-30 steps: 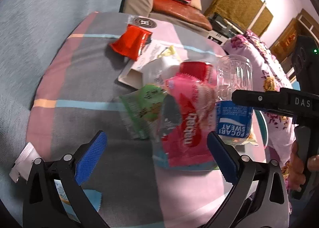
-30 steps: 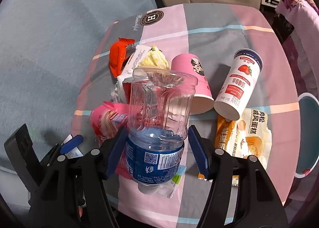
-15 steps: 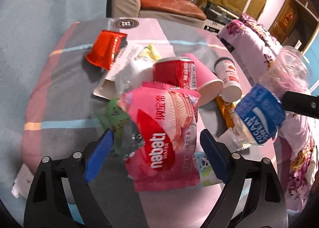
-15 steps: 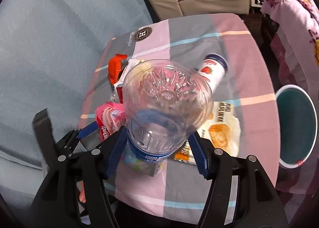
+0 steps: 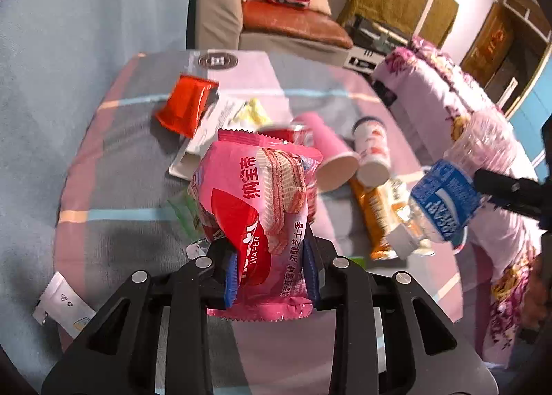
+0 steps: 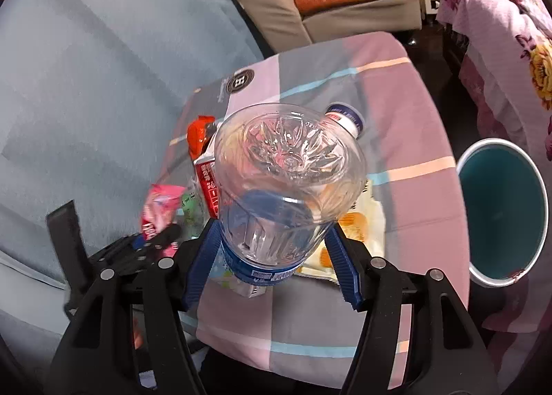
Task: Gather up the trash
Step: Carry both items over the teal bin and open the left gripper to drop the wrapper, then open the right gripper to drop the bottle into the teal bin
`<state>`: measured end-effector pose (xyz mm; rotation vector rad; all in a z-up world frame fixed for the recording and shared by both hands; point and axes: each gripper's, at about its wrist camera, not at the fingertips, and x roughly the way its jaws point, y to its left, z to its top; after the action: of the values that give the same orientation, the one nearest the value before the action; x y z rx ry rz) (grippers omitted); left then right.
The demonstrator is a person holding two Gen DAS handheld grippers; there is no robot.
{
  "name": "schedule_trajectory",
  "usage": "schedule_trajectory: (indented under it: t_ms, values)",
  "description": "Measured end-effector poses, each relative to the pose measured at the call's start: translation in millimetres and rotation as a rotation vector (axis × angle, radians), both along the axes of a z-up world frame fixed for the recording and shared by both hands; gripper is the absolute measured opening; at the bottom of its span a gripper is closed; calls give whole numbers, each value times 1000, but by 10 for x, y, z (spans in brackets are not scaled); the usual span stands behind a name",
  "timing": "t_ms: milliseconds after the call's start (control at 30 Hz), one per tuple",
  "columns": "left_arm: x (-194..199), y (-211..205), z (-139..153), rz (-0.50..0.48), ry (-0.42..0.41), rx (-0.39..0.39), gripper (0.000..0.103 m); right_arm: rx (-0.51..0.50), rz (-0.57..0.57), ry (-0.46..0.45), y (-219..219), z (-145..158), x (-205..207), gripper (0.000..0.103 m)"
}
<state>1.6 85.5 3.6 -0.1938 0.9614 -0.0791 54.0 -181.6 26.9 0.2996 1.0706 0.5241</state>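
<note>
A counter (image 5: 124, 195) draped in a pink, grey and blue checked cloth stands in a living room, with a blue-grey sofa along its left side and a beige armchair with a brown seat cushion (image 5: 293, 24) at the far end.

The left hand-held gripper (image 5: 270, 269) is clenched on the lower part of a pink wafer packet (image 5: 257, 201), its blue pads pressed into both sides, the packet lifted above the cloth. The right hand-held gripper (image 6: 270, 258) is clamped on a clear plastic bottle (image 6: 288, 181) at its blue label, the bottle's base pointing toward the lens and raised over the counter.

The left wrist view shows the trash on the cloth: an orange-red wrapper (image 5: 186, 108) at the far left, a pink paper cup (image 5: 327, 153) on its side, a white strawberry drink cup (image 5: 371, 153) just right of it, an orange cake packet (image 5: 377, 219) nearer, and the bottle held off to the right. Only the right wrist view shows the teal bin (image 6: 503, 215) with a white rim, standing on the floor just beyond the counter's right edge, and a flowered pink cover (image 6: 500, 32) beyond it.
</note>
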Motion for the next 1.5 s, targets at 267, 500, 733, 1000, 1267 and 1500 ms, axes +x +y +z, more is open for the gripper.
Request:
schedule_trajectory:
  t_ms: [267, 500, 733, 1000, 1267, 1500]
  values:
    - [180, -771, 275, -189, -34, 0, 31, 7, -162, -85, -803, 180, 5, 59]
    - [531, -1943, 169, -428, -10, 14, 31, -69, -395, -131, -1820, 129, -71, 59]
    - [852, -2971, -262, -588, 71, 46, 31, -89, -531, -59, -2591, -280, -128, 59]
    - [1039, -3631, -729, -660, 155, 99, 31, -88, -561, 1, -2912, -647, -25, 59]
    - [1106, -3771, -791, -654, 135, 138, 65, -86, -548, 24, -2944, -767, 23, 59]
    - [1152, -3607, -751, -588, 118, 114, 80, -96, -534, 47, -2903, -838, 63, 59]
